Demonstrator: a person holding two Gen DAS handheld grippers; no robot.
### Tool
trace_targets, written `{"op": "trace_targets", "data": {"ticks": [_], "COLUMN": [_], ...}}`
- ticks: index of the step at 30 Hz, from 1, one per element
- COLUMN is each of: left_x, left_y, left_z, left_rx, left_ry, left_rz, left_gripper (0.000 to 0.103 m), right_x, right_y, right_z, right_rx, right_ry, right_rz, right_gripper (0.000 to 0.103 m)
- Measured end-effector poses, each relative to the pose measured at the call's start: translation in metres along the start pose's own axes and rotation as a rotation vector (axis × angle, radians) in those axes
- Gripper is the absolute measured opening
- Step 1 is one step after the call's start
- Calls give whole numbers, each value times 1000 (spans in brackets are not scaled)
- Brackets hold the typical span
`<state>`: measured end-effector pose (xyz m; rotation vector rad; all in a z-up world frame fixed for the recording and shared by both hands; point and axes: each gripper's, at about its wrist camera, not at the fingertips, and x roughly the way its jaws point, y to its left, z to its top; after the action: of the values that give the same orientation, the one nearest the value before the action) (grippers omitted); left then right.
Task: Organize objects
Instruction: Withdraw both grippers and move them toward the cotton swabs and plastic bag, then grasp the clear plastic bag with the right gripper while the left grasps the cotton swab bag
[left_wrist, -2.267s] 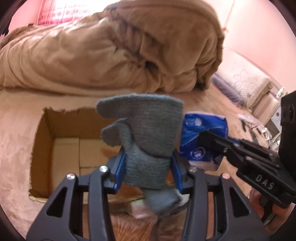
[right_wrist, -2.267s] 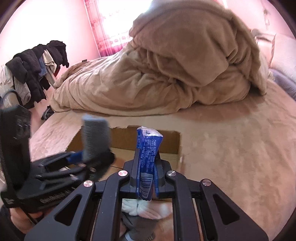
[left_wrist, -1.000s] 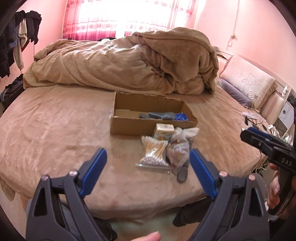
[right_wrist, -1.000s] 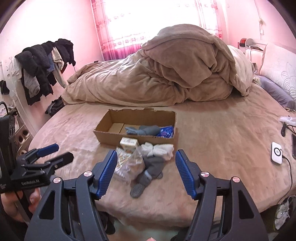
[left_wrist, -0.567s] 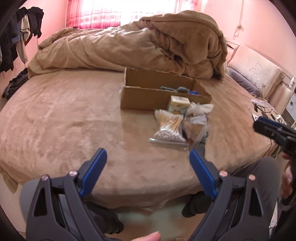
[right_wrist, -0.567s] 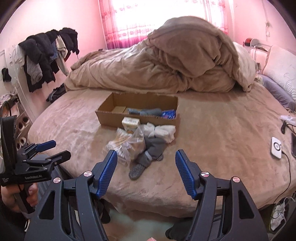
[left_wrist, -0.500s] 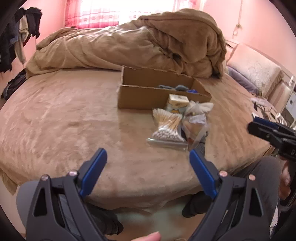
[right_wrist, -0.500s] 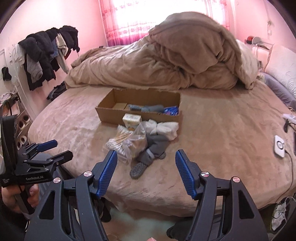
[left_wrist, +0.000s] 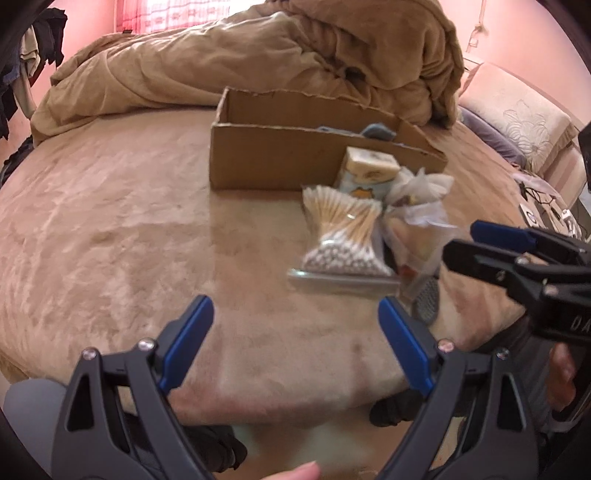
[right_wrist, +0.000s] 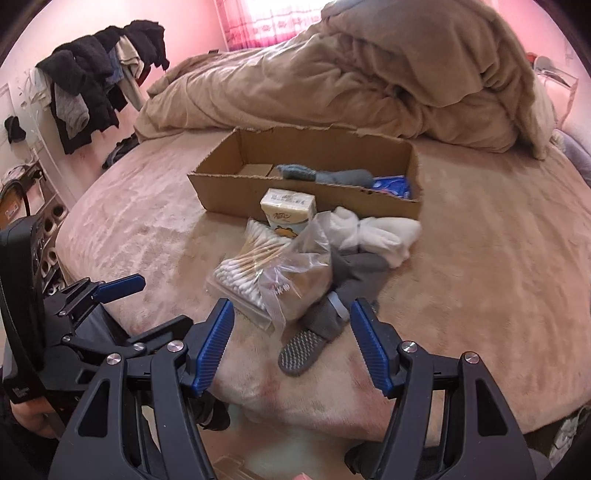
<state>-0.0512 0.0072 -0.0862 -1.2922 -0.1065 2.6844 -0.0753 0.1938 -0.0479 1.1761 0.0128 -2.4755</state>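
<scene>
Both tongs, left (left_wrist: 295, 325) and right (right_wrist: 291, 332), gape empty; no label reads clearly.

The left hand-held gripper (left_wrist: 295, 325) has its blue-padded fingers spread wide with nothing between them. The right hand-held gripper (right_wrist: 291, 332) is spread wide too and holds nothing. They sit side by side, level, each pointing forward and slightly down, close to one another.

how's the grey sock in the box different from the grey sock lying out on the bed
The grey sock in the box lies inside the cardboard box, mostly hidden by its front wall. The grey sock on the bed lies outside, half under a plastic bag, its dotted sole showing. Both are grey.
</scene>
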Motion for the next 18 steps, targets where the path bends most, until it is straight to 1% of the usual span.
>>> {"op": "trace_targets", "data": {"ticks": [5, 9, 11, 12, 13, 16, 17, 18], "left_x": [21, 29, 31, 30, 31, 31, 33, 35], "left_y": [4, 5, 2, 1, -2, -12, -15, -18], "left_z": [7, 11, 14, 16, 18, 25, 27, 30], "left_rx": [-2, 0, 0, -4, -6, 18, 25, 29], "left_ry": [19, 24, 27, 27, 26, 12, 13, 17], "left_rz": [5, -5, -25, -44, -57, -63, -77, -88], "left_gripper": [92, 92, 92, 92, 92, 92, 92, 92], "right_x": [23, 34, 38, 38, 38, 38, 36, 34], "right_y": [-2, -10, -15, -18, -20, -23, -25, -27], "right_z": [5, 9, 9, 9, 8, 8, 8, 8], "right_rx": [1, 16, 27, 37, 42, 48, 54, 61], "right_ry": [23, 24, 21, 18, 12, 5, 2, -2], "right_rz": [-8, 0, 15, 36, 59, 85, 94, 99], "right_gripper": [68, 68, 67, 62, 54, 47, 46, 44]}}
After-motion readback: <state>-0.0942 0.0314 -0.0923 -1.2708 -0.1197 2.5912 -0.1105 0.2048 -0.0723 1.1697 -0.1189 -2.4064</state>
